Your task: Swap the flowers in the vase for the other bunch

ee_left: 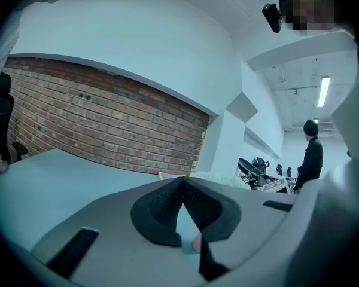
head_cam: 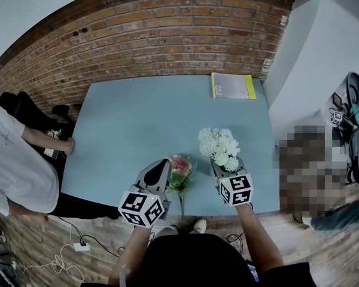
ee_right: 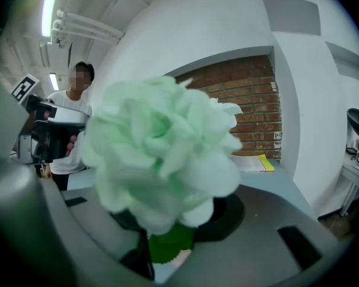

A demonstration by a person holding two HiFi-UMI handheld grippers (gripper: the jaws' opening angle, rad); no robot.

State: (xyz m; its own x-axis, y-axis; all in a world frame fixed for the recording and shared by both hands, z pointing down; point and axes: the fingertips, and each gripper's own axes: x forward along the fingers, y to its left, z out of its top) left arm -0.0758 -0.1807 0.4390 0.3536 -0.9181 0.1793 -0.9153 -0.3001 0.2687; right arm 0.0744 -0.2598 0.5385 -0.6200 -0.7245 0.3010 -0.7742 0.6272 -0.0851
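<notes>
white flowers crowd right up against the right gripper. their green stem sits wedged between its jaws, which are closed partway and press on it from both sides. pink flowers are over the blue tabletop, just to the right of the left gripper and between the two sets of jaws. the left jaws meet at their tips, with nothing seen between them. well beyond both jaws, at the tabletop's far edge, lies a yellow-edged folder. far to the left of the left jaws, a person rests a hand on the tabletop.
</notes>
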